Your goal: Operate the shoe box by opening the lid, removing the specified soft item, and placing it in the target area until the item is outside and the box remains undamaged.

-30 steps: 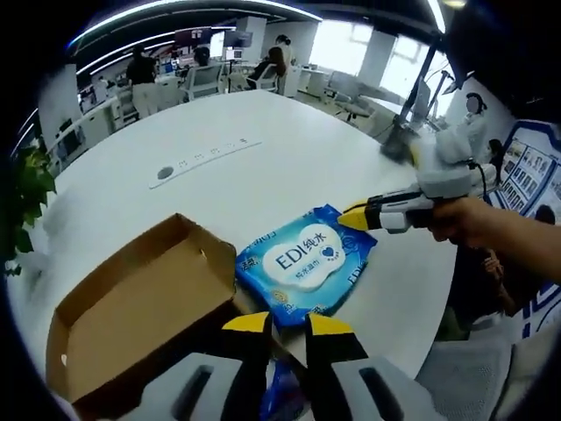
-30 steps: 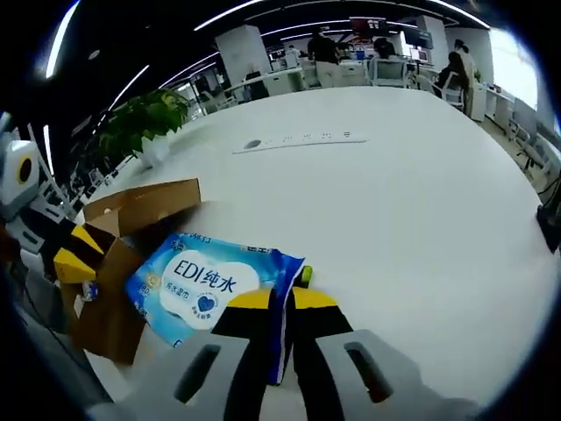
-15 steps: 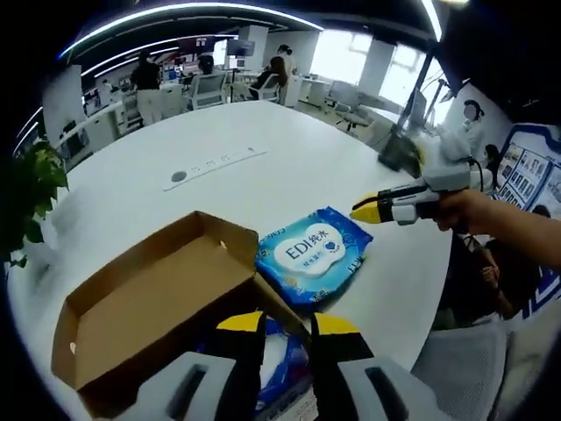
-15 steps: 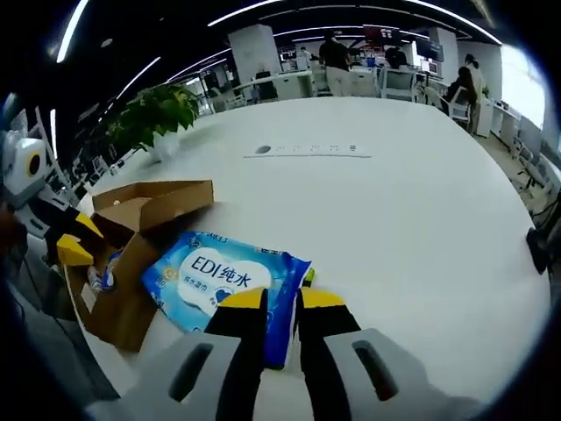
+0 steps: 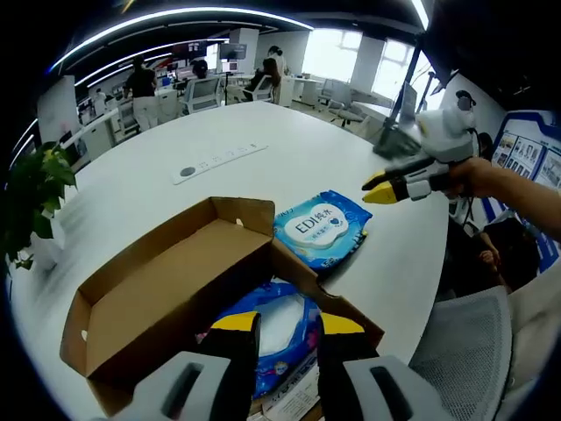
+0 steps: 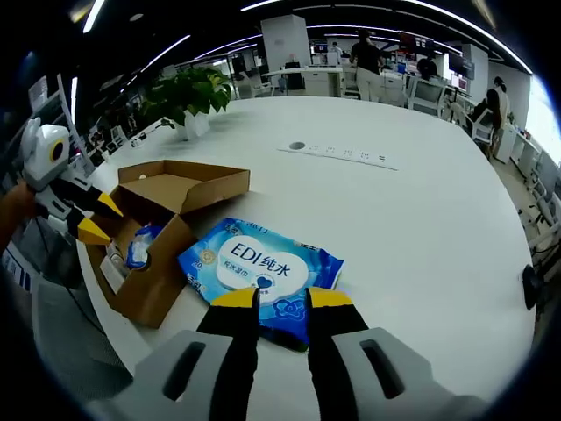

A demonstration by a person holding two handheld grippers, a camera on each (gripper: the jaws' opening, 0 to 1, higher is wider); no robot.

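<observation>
Tongs [image 5: 279, 324] of the left gripper view hung slightly parted and empty above the open shoe box [image 5: 166, 298], a blue pack [image 5: 320, 230] lying beside it on the counter [image 5: 140, 197]. Right gripper view: right tongs [image 6: 280, 298], narrowly open and empty, poised over that pack [image 6: 259, 267], just beside the box [image 6: 166, 232].

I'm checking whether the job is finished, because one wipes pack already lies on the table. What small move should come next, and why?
Probably lower the left claw into the open shoe box toward the second blue pack. That pack sits inside the box just ahead of the claw, while the wipes pack lies flat on the white table, free of the right claw.
</observation>
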